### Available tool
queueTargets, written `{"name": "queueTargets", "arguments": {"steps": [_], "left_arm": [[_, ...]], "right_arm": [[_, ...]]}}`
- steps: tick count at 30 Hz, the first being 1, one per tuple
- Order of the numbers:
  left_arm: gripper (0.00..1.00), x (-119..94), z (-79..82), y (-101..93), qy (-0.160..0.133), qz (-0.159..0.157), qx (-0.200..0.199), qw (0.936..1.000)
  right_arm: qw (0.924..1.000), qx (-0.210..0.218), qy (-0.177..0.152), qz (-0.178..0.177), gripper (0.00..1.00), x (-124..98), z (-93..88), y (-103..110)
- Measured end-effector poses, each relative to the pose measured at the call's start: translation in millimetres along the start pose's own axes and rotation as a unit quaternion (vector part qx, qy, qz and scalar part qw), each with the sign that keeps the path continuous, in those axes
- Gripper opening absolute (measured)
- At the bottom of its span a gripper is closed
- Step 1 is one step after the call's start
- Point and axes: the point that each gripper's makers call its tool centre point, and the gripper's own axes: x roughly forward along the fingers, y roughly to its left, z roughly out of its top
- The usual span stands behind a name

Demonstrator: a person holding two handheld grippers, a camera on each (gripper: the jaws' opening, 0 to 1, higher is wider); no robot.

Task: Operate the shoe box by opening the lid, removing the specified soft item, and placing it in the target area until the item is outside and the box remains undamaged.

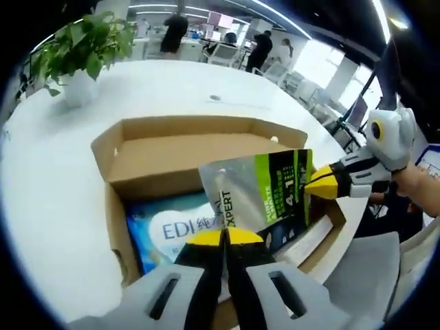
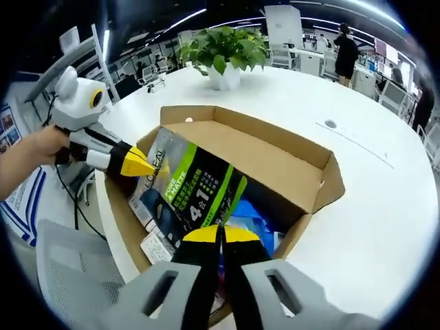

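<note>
The cardboard shoe box [image 1: 114, 221] stands open on the white table, its lid [image 1: 180, 157] folded back. A grey and green pouch [image 1: 265, 192] is held up over the box. My left gripper [image 1: 224, 238] is shut on the pouch's lower edge. My right gripper [image 1: 317, 183] comes in from the right, shut on the pouch's side edge. In the right gripper view the pouch [image 2: 196, 189] slants across the box [image 2: 323, 180], with my right gripper [image 2: 221, 235] shut on its near edge and my left gripper [image 2: 141, 165] pinching its far corner. A blue soft pack [image 1: 172, 230] lies in the box.
A potted plant [image 1: 82, 51] [image 2: 223, 45] stands on the round white table [image 1: 48, 179] beyond the box. A grey mesh chair [image 1: 364, 271] [image 2: 69, 268] sits off the table's edge. A small white carton [image 2: 157, 247] lies in the box. People stand far back.
</note>
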Motion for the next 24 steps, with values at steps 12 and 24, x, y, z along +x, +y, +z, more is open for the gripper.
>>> {"name": "queueTargets", "arguments": {"steps": [12,24], "left_arm": [[0.0,-5,26.4,-18.4,-0.019,-0.006,0.02,0.9996],[0.0,-1,44.9,-51.5,-0.03,-0.032,0.029,0.9986]], "right_arm": [[0.9987,0.032,-0.038,-0.005,0.0,-26,16.8,-12],[0.9951,0.067,-0.07,-0.016,0.0,-61,21.1,-32]]}}
